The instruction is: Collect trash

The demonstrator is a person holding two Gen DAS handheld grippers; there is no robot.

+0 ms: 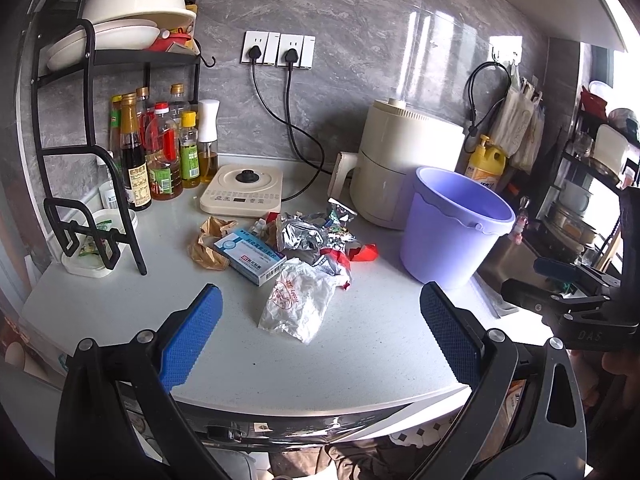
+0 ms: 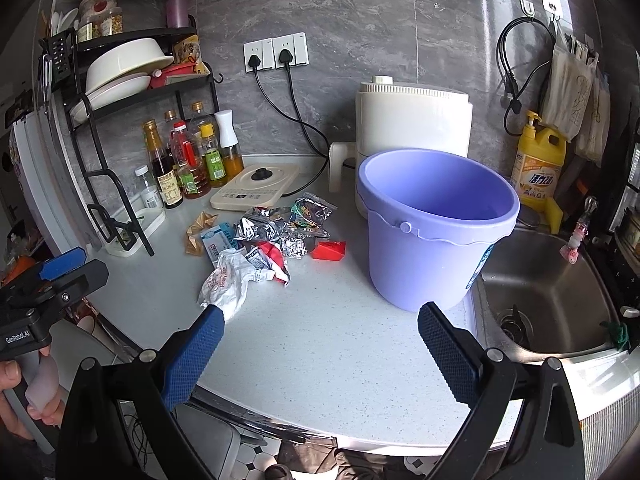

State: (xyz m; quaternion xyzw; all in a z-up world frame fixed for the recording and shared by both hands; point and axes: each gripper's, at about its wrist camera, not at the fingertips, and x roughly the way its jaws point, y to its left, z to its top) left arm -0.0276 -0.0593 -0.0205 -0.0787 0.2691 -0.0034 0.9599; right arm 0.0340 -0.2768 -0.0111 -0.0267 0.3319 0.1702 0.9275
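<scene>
Ahead of the open left tongs (image 1: 320,300) lies one trash pile (image 1: 288,244). One purple bucket (image 2: 436,232) stands ahead of the right tongs (image 2: 320,320). Far ahead: one white air fryer (image 2: 412,116), two wall plugs (image 2: 270,58).

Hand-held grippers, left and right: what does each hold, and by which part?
Nothing is held. The left hand-held gripper and the right hand-held gripper are both open and empty above the counter.
</scene>
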